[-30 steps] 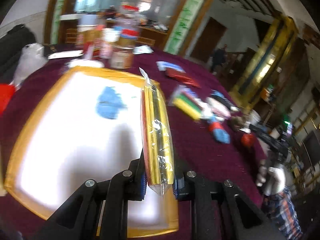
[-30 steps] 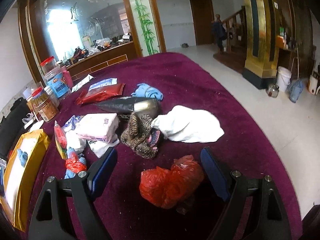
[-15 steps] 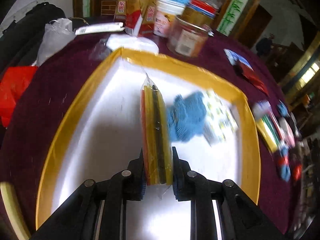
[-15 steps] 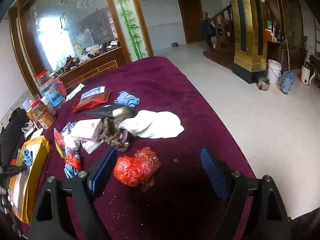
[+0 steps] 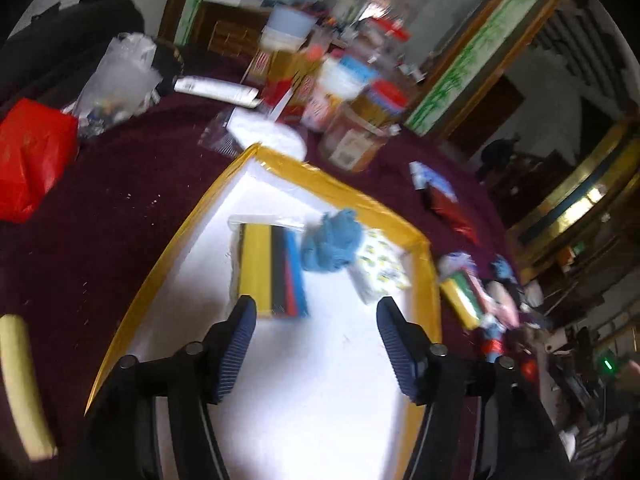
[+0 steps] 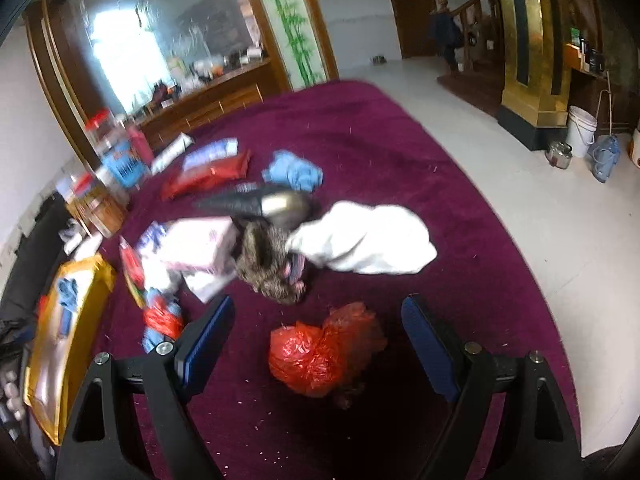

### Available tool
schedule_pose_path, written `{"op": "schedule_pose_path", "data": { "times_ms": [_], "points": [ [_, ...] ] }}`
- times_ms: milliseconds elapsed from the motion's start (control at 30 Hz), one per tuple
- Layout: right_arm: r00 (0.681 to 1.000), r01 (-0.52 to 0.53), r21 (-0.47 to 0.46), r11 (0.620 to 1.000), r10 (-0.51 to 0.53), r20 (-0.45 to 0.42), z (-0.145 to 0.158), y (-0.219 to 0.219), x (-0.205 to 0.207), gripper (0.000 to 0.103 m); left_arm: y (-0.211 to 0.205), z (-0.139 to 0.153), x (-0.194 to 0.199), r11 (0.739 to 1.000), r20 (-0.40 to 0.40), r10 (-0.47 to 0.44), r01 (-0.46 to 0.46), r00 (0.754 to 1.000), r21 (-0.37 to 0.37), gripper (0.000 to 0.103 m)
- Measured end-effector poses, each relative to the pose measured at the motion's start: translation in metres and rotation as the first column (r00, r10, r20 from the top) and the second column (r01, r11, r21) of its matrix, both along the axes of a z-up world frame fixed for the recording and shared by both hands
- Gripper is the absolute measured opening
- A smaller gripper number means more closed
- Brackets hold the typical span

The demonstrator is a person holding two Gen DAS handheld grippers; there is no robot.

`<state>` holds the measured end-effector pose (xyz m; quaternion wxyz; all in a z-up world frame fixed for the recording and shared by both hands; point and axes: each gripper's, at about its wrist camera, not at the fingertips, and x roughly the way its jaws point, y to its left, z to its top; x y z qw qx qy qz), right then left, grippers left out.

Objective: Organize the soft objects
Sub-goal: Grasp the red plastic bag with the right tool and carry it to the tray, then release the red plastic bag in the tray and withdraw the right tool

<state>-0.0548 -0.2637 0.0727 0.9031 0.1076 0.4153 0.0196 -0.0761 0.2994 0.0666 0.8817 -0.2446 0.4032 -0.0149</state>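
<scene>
Left wrist view: the left tongs (image 5: pixel 312 324) hang over the yellow-rimmed tray (image 5: pixel 344 192) with their jaws spread wide and nothing between them. Just ahead of the left jaw a flat packet of coloured sheets (image 5: pixel 270 270) lies on the white tray floor, its near end almost at that jaw's tip. Beyond it, further from the tongs, sit a crumpled blue cloth (image 5: pixel 332 246) and, touching it on the right, a small white patterned packet (image 5: pixel 380 272). Jars and boxes crowd the table past the tray's far rim.

From the right wrist view, the right tongs (image 6: pixel 316 328) are also wide open and empty, poised above the purple tablecloth (image 6: pixel 400 152). A scrunched red plastic bag (image 6: pixel 320 354) lies between the jaws and slightly ahead, though I cannot tell whether they touch it. Further out is a heap: a brown woolly thing (image 6: pixel 268 268), a white cloth (image 6: pixel 360 240) to its right, a pink pack (image 6: pixel 196 248) to its left, and a blue cloth (image 6: pixel 296 174) beyond.

My guess is the red bag comes next. It looks slippery and puffed, so a shallow pinch could catch only a loose fold and let it slide out on the way to the tray. Closing too low might snag the tablecloth as well.
</scene>
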Motion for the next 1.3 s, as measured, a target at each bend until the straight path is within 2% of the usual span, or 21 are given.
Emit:
{"op": "schedule_pose_path", "data": {
  "times_ms": [67, 167, 267, 300, 333, 367, 467, 600, 700, 800, 900, 967, 1000, 1067, 1167, 1300],
  "points": [
    [0.999, 0.007, -0.031, 1.000, -0.008, -0.047, -0.013, 0.003, 0.004, 0.085, -0.007, 0.009, -0.020, 0.999, 0.041, -0.037, 0.036, 0.998, 0.016, 0.069],
    [0.997, 0.013, -0.029, 0.999, -0.015, -0.076, -0.024, -0.001, 0.001, 0.085, -0.014, 0.017, -0.044, 0.997, 0.080, -0.073, 0.069, 0.994, 0.046, 0.069],
    [0.996, 0.009, -0.029, 1.000, -0.011, -0.086, -0.030, -0.002, -0.001, 0.083, -0.015, 0.018, -0.060, 0.996, 0.102, -0.068, 0.062, 0.992, 0.064, 0.069],
    [0.996, -0.003, -0.031, 1.000, 0.000, -0.090, -0.033, -0.001, -0.001, 0.077, -0.013, 0.018, -0.063, 0.997, 0.106, -0.062, 0.055, 0.993, 0.062, 0.069],
    [0.996, -0.019, -0.003, 1.000, 0.019, -0.092, -0.034, -0.001, -0.001, 0.056, -0.010, 0.016, -0.067, 0.998, 0.110, -0.050, 0.044, 0.993, 0.054, 0.069],
    [0.995, -0.032, 0.027, 0.999, 0.034, -0.094, -0.034, -0.001, -0.001, 0.049, -0.007, 0.014, -0.070, 0.998, 0.110, -0.039, 0.035, 0.993, 0.042, 0.069],
    [0.996, -0.040, -0.006, 0.999, 0.040, -0.082, -0.027, 0.005, -0.007, 0.045, 0.003, 0.008, -0.082, 1.000, 0.105, -0.004, 0.003, 0.994, 0.011, 0.069],
    [0.998, -0.057, 0.008, 0.998, 0.057, -0.033, -0.002, 0.016, -0.023, 0.044, 0.015, 0.002, -0.097, 0.999, 0.109, 0.034, -0.037, 0.993, 0.019, 0.069],
    [0.986, -0.166, 0.044, 0.985, 0.165, 0.022, 0.029, 0.054, -0.035, 0.044, 0.021, -0.003, -0.106, 0.998, 0.114, 0.054, -0.057, 0.992, 0.026, 0.069],
    [0.954, -0.300, 0.062, 0.952, 0.298, 0.042, 0.047, 0.108, -0.039, 0.045, 0.024, -0.007, -0.112, 0.997, 0.122, 0.062, -0.066, 0.991, 0.028, 0.069],
    [0.884, -0.467, 0.099, 0.879, 0.467, 0.025, 0.052, 0.189, -0.036, 0.045, 0.023, -0.007, -0.119, 0.998, 0.145, 0.054, -0.060, 0.988, 0.032, 0.069],
    [0.843, -0.536, 0.106, 0.838, 0.538, 0.005, 0.049, 0.231, -0.032, 0.045, 0.023, -0.006, -0.123, 0.997, 0.157, 0.054, -0.062, 0.986, 0.047, 0.069],
    [0.808, -0.585, 0.103, 0.805, 0.589, -0.013, 0.045, 0.263, -0.029, 0.045, 0.024, -0.006, -0.125, 0.996, 0.163, 0.056, -0.066, 0.985, 0.054, 0.069],
    [0.766, -0.638, 0.076, 0.767, 0.642, -0.049, 0.039, 0.304, -0.027, 0.045, 0.026, -0.007, -0.127, 0.996, 0.164, 0.054, -0.065, 0.985, 0.063, 0.069],
    [0.705, -0.696, 0.039, 0.717, 0.693, -0.152, 0.015, 0.366, -0.014, 0.045, 0.032, -0.011, -0.129, 0.996, 0.160, 0.058, -0.069, 0.985, 0.064, 0.070],
    [0.685, -0.713, -0.044, 0.700, 0.681, -0.259, -0.011, 0.411, 0.009, 0.045, 0.042, -0.018, -0.129, 0.996, 0.147, 0.065, -0.072, 0.987, 0.045, 0.070]
  ]
}}
